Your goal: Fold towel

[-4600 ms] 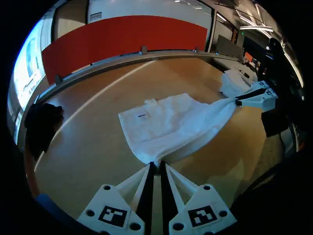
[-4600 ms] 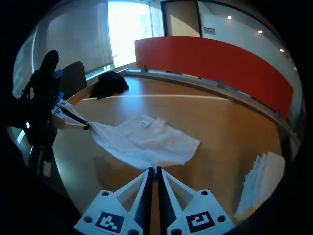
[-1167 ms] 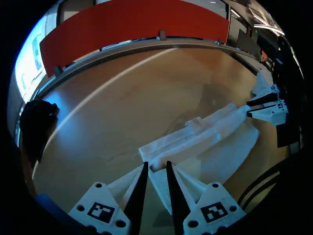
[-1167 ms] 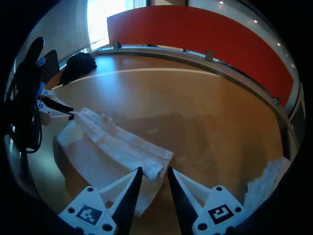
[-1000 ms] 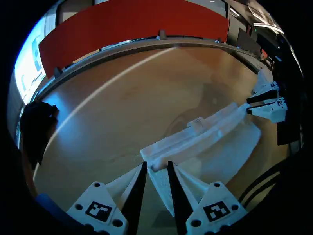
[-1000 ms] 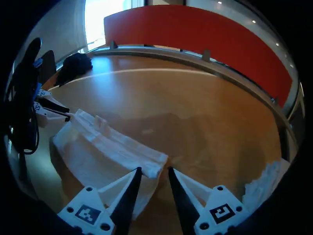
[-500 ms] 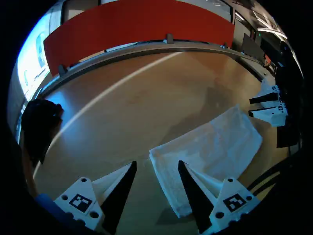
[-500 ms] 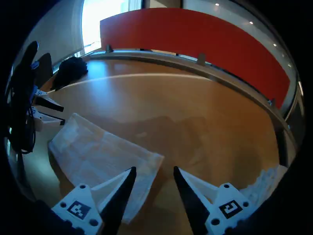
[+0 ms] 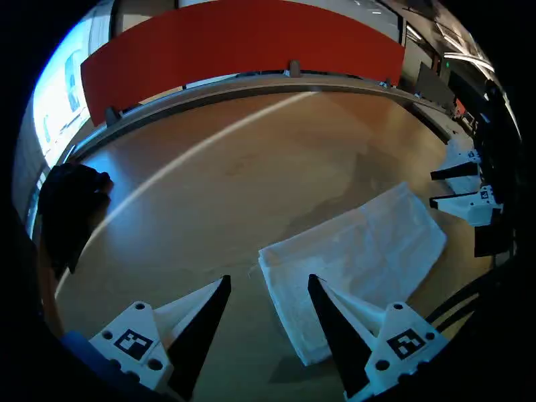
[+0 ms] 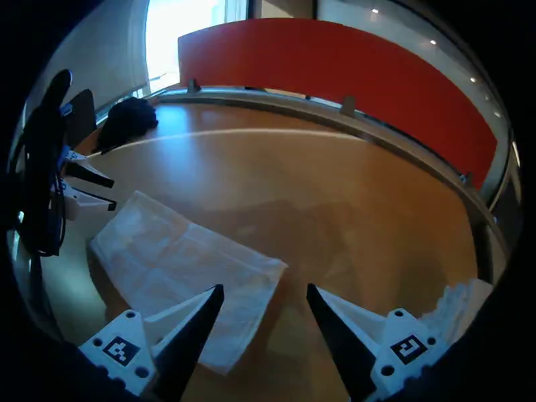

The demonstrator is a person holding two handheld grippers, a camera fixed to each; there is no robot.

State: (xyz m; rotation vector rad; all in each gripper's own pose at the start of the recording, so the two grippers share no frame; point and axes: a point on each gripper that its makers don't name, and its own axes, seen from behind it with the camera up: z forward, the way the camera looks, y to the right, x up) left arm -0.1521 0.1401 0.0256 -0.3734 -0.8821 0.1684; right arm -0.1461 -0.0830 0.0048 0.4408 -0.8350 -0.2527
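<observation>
The left tongs (image 9: 268, 278) stand wide apart and hold nothing. Seen from the left gripper view, one corner of the white folded cloth towel (image 9: 362, 248) lies just ahead of their fingertips. The right tongs (image 10: 263, 288) are also spread wide and hold nothing, and the opposite corner of the towel (image 10: 181, 261) lies just before them. The towel lies flat as a folded rectangle on the smooth orange-brown wooden bench (image 9: 234, 174), between the two tongs.

Each view also shows the other tongs across the towel, parted and just beside its far end: the right tongs (image 9: 434, 189) and the left tongs (image 10: 112, 195).

Farther off, a black soft bundle (image 10: 127, 117) sits near the bench edge. A stack of white folded cloths (image 10: 459, 305) lies at the right. A long red partition panel (image 10: 348, 67) runs along the back of the bench.
</observation>
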